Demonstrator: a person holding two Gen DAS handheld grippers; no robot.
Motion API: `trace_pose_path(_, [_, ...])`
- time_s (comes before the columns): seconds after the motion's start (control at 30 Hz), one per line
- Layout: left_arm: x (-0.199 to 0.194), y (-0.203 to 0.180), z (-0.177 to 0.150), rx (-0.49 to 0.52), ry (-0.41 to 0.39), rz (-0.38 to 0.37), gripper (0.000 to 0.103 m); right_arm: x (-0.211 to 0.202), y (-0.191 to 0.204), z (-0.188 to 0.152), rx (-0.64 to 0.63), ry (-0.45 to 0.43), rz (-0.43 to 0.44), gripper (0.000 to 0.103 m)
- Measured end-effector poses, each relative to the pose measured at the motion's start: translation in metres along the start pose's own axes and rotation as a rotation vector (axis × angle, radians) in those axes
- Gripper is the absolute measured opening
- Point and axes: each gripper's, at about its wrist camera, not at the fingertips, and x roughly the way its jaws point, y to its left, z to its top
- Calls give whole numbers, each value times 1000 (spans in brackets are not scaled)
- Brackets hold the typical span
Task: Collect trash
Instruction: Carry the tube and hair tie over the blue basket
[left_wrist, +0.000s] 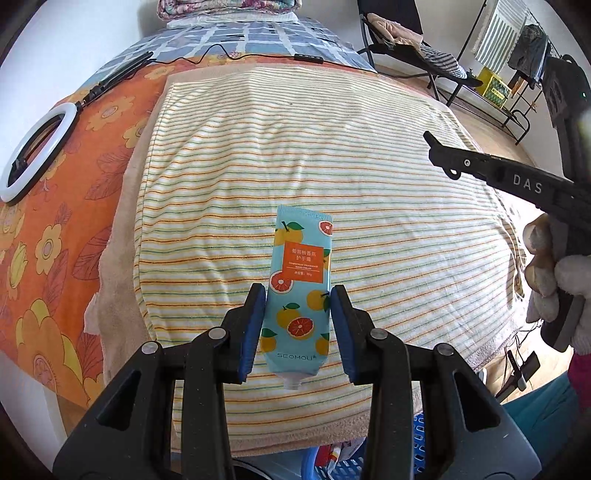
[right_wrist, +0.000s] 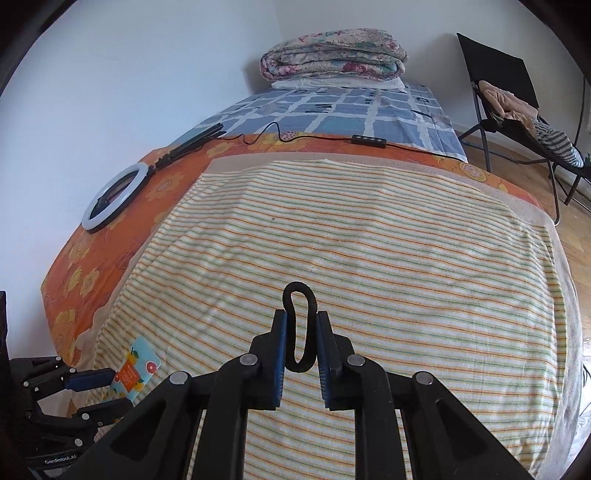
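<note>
So both tools are loaded right now. Using the striped towel (left_wrist: 332, 155) as the reference: at its near edge the left gripper (left_wrist: 298, 325) has its blue pads pressed on either side of the hand cream tube (left_wrist: 297, 291), roughly at the tube's lower half. The tube's long axis runs straight out along the fingers, uncapped nozzle end toward the camera, crimped flat end pointing away over the towel. It looks lifted off the towel rather than lying on it, though that's a guess from the angle.

The right gripper (right_wrist: 301, 332) is also over the near part of the towel, clamped on a black hair tie (right_wrist: 300, 328). The loop is squashed narrow between the pads, with its top curve poking out past the fingertips and its bottom curve sagging behind them.

Just under the towel's near edge, below the left tool, there's a blue basket (left_wrist: 417, 443), only partly visible. If that's the trash spot, the tube is basically right above and in front of it, so the left hand is nearer and mostly needs to pull back and down.

Further out, left of the towel, a ring light (left_wrist: 37, 155) lies on the orange floral sheet (left_wrist: 55, 258). Beyond the towel's far edge sits a folded quilt (right_wrist: 332, 55).
</note>
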Motion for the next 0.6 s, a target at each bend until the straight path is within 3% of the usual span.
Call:
trace_pose_path(0.3, [-31, -40, -42, 2, -54, -33, 37, -67, 9, -69, 4, -5, 33, 14])
trace_pose_path(0.6, [-44, -63, -90, -2, -24, -46, 37, -109, 20, -135, 10, 10, 52, 14])
